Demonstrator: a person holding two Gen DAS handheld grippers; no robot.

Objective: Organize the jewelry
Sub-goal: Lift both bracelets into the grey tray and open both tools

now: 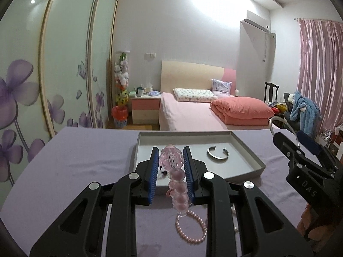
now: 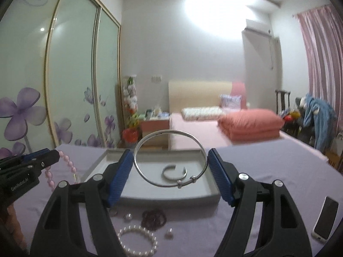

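Fingers: left gripper (image 1: 170, 167) pinches pink translucent bead bracelet (image 1: 174, 177), right gripper (image 2: 170, 171) clamps thin silver bangle (image 2: 170, 157) across its width; both carried w/ grey shallow tray (image 2: 211, 189) at 12 o'clock, prob. for drop-off beside silver cuff (image 2: 174, 172).

Room is lit evenly and fairly dimly from above; a blown-out white glare patch (image 1: 216, 2) is seen on the upper wall in both views. Lamp spots are reflected in the wardrobe doors (image 1: 64, 53). Strong fisheye bending and dark corner vignetting are noted. Right wrist background is motion-blurred; left wrist view is sharper. Shadows are soft.
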